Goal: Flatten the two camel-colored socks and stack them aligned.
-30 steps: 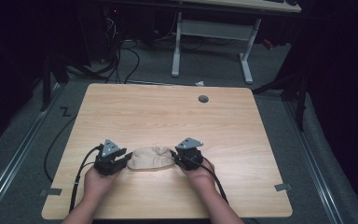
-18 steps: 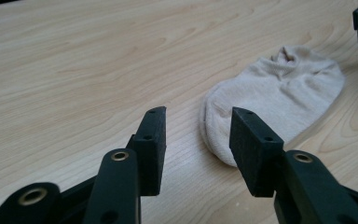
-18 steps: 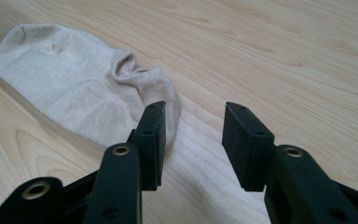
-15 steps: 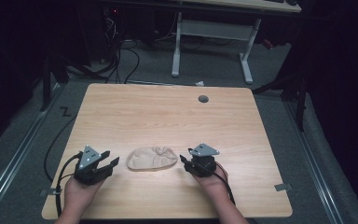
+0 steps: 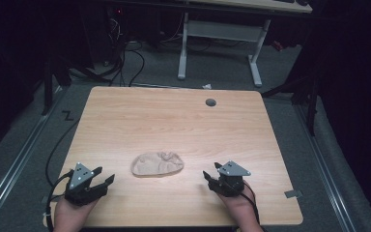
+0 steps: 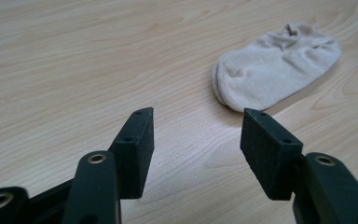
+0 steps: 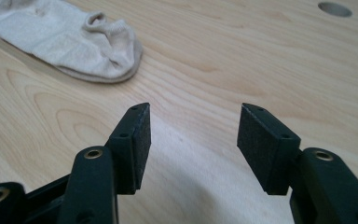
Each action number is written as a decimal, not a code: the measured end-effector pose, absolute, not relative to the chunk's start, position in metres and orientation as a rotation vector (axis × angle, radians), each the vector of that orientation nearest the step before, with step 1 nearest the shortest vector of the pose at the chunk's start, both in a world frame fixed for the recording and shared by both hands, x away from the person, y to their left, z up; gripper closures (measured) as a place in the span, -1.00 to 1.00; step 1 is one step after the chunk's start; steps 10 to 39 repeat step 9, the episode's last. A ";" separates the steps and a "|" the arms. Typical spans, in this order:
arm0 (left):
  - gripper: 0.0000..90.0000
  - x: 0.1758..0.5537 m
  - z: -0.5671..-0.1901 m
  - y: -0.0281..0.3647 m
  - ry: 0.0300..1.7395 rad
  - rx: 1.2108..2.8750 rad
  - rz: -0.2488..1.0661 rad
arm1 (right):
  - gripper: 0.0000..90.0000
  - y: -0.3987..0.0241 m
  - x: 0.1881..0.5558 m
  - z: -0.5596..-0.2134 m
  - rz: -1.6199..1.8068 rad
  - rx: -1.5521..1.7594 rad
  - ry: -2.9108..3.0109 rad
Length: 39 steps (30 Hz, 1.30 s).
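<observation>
So there's a beige ankle sock (image 5: 157, 164) lying flat on the wooden table (image 5: 174, 121), and it sits right between the two claws, clear of both of them. The left gripper (image 5: 107, 180) is down near the person's edge of the table, and the sock is off to its right and a bit further out, near but not touching. In the left gripper view the sock (image 6: 277, 66) sits ahead of the jaws and off to the right, with bare wood under the gap. Both of that claw's black pads (image 6: 137, 149) stand wide apart with nothing between them, and the jaws have just been opening.

Same deal on the other side. The right gripper (image 5: 211, 177) is also low on the table, with the sock to its left and slightly further out, again with a strip of bare table between them. In the right gripper view the sock (image 7: 65, 39) is up ahead and to the left of the jaws, cuff end bunched up and facing that claw. Its pads (image 7: 264, 144) are wide too, nothing held, and those jaws have just been opening as well.

Well beyond the right claw there's a round grey cable hole (image 5: 210, 102) in the tabletop, way past the sock
</observation>
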<state>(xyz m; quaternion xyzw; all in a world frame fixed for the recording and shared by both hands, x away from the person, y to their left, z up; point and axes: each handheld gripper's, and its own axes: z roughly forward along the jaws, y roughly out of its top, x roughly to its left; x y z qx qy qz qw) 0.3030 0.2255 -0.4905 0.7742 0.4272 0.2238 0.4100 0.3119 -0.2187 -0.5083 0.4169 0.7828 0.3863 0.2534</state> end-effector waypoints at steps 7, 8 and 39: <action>0.01 0.303 -0.491 0.223 1.046 1.971 0.556 | -0.01 -0.223 0.308 -0.508 1.054 1.162 2.108; 0.01 0.303 -0.490 0.222 1.039 1.971 0.558 | -0.02 -0.222 0.308 -0.508 1.056 1.155 2.107; 0.01 0.302 -0.489 0.221 1.031 1.972 0.561 | -0.02 -0.221 0.308 -0.509 1.054 1.157 2.109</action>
